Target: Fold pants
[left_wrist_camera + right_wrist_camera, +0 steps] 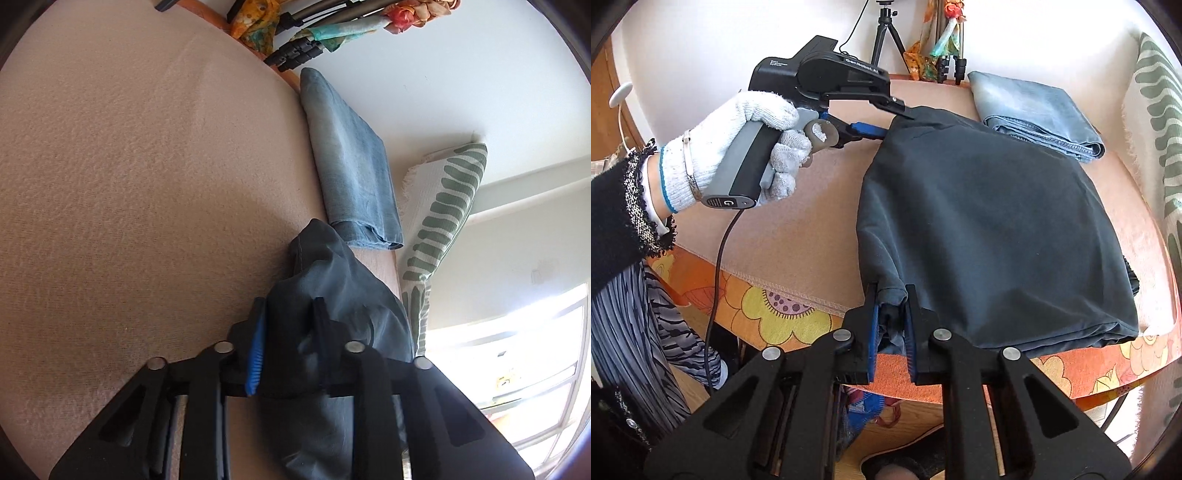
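1. Here, in the left wrist view, the left claw [288, 332] is clamped on a bunch of the dark pants [332, 280], which rise ahead of its tips; folded jeans [351, 166] lie beyond, well apart.
2. In the right wrist view, the right claw [892, 314] pinches the pants' near corner, cloth spreading ahead and right over the table [798, 236]. Likely best: lift both corners evenly, keep the edge taut, carry it across without dragging.
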A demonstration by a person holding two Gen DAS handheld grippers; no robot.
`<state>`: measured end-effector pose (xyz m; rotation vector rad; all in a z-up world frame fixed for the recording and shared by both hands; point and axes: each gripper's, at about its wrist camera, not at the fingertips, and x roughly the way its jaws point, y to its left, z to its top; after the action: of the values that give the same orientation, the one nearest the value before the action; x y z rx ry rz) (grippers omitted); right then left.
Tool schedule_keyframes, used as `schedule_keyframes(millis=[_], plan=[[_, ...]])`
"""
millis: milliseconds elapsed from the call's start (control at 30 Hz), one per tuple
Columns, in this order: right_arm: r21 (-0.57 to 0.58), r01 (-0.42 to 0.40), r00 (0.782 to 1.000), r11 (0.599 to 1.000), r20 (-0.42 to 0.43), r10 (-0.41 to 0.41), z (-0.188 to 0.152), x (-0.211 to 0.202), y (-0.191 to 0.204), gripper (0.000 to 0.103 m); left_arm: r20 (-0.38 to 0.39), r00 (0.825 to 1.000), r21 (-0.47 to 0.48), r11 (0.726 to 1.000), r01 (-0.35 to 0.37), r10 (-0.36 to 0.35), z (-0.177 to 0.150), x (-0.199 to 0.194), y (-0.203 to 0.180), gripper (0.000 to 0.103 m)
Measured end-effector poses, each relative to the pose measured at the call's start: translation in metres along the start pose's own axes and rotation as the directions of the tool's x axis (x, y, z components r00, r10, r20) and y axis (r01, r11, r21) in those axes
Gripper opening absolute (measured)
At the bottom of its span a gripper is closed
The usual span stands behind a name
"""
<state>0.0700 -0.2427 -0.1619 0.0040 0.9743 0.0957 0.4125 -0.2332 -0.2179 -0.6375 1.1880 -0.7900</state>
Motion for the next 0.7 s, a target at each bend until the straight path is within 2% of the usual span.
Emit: schedule_keyframes(millis=[100,200,400,500,600,700], plan=[[-0.048,0.017,1.0,0.999,-0.003,-0.017,-0.003,-0.001,0.009,0.013,0.051,0.999,0.06,0.998,-0.012,0.009,-0.002,-0.004,-0.007,0.004],[-0.077,0.0,1.0,0.997,-0.028,-0.002,-0.009,0.002,0.015,0.012,0.083,0.996,0.106,0.994,-0.029,0.02,0.0,-0.007,-0.014,0.003],[-0.093,-0.015,0.999,0.996,-0.05,0.01,-0.013,0.005,0.016,0.012,0.093,0.994,0.136,0.988,-0.077,0.065,0.001,-0.003,-0.016,0.003],[-0.1,-0.019,0.998,0.995,-0.062,0.013,-0.015,0.006,0.019,0.012,0.116,0.988,0.18,0.976,-0.126,0.106,0.001,-0.004,-0.021,0.003],[-0.054,-0.049,0.997,0.997,-0.056,0.046,-0.013,0.002,0.01,0.013,0.129,0.982,0.199,0.966,-0.162,0.138,0.001,-0.008,-0.024,0.004],[-0.008,-0.099,0.995,0.995,-0.024,0.099,-0.012,-0.008,0.0,0.018,0.151,0.97,0.228,0.948,-0.222,0.191,-0.001,-0.016,-0.029,0.013]])
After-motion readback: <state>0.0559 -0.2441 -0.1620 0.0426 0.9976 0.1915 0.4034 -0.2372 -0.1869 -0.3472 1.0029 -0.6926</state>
